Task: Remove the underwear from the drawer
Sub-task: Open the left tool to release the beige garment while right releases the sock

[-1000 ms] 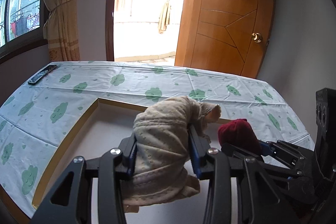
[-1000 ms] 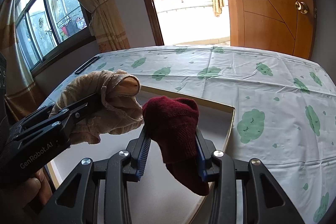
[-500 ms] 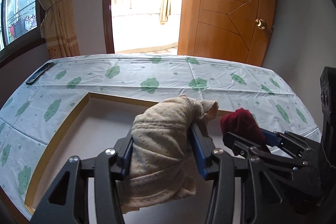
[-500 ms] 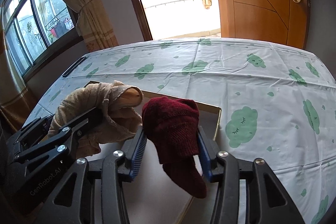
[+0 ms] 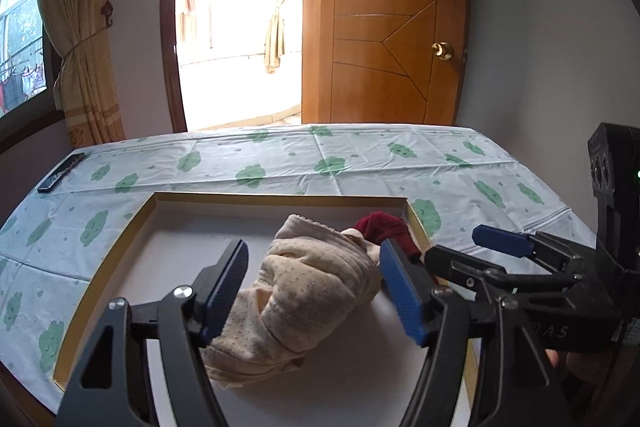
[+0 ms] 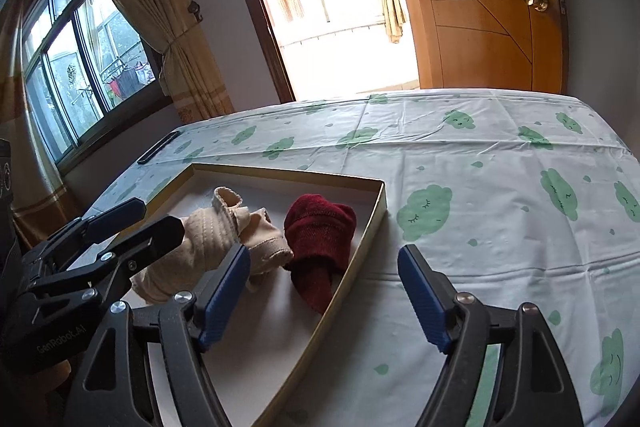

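A rolled beige underwear point(image 5: 312, 291) lies on the white floor of the shallow gold-rimmed drawer point(image 5: 280, 197). It sits between the pads of my left gripper point(image 5: 313, 247), whose jaws are opening and no longer squeeze it. A dark red rolled underwear point(image 6: 320, 235) lies beside the beige underwear point(image 6: 224, 231), close to the drawer's right rim point(image 6: 378, 211). Just behind it, my right gripper point(image 6: 324, 251) is opening too, with its pads off the cloth. Each gripper shows in the other's view: the right gripper point(image 5: 454, 245) and the left gripper point(image 6: 160, 215).
The drawer rests on a table covered by a pale cloth with green clouds point(image 6: 480, 163). A black remote point(image 5: 60, 173) lies at the far left of the table. Behind it are a wooden door point(image 5: 384, 47), a bright doorway and a curtained window point(image 6: 80, 67).
Both grippers widened and let go. The beige and red pieces, held up a second ago, now lie on the drawer floor, and both grippers have drawn back a little.
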Tool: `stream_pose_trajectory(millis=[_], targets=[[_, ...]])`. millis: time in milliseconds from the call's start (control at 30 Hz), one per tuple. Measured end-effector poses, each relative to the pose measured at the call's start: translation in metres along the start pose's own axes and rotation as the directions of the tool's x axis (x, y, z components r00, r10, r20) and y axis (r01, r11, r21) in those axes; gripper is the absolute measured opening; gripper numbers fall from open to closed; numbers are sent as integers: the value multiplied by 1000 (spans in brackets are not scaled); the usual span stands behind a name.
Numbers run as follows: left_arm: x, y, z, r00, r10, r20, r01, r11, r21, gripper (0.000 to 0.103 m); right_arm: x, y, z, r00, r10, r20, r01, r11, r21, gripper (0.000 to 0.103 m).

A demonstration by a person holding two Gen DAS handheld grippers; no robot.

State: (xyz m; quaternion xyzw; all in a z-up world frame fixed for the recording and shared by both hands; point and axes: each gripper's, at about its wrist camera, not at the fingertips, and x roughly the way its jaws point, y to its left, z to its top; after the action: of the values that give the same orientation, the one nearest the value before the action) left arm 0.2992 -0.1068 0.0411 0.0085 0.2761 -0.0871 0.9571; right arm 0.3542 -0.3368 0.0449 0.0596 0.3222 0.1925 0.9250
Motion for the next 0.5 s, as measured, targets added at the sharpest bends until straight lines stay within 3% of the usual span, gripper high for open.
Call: stream_pose_trajectory(millis=[167,500], targets=[[-18,1,-10,1000,-22,15,22,1000,17,70,-28,3,-17,998,55,36,-55,998,3,79],[-59,6,-40,997,-78,21,78,997,27,70,-72,26,-66,991,131,30,-129,989,-73,80]])
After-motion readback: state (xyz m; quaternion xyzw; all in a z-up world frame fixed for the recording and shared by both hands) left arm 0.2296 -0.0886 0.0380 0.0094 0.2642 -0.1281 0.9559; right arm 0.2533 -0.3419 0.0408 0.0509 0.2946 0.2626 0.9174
